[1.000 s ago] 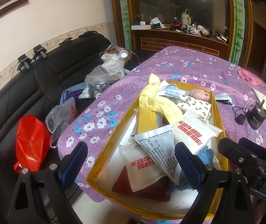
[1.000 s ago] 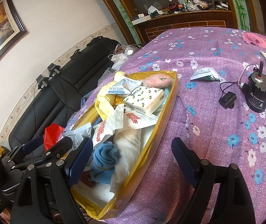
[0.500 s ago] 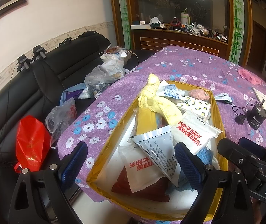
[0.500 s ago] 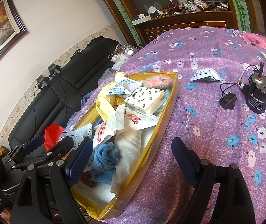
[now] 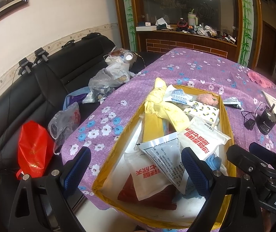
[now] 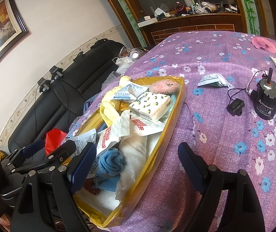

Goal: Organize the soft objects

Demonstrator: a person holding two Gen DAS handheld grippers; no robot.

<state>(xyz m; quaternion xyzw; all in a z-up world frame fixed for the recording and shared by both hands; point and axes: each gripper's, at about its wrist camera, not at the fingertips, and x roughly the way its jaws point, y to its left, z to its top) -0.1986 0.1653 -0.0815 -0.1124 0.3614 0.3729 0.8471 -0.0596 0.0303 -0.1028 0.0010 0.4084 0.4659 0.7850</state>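
Two tongs, left tongs [image 5: 136, 169] and right tongs [image 6: 138, 164], both released, empty, above yellow box [image 6: 173, 112] holding blue towel [image 6: 109, 166], desiccant packet [image 6: 125, 94].

Dim, sharp views (fisheye-bent edges)

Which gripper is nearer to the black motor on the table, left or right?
Right. The right gripper hangs over the cloth beside the black motor; the left gripper hangs over the yellow box.
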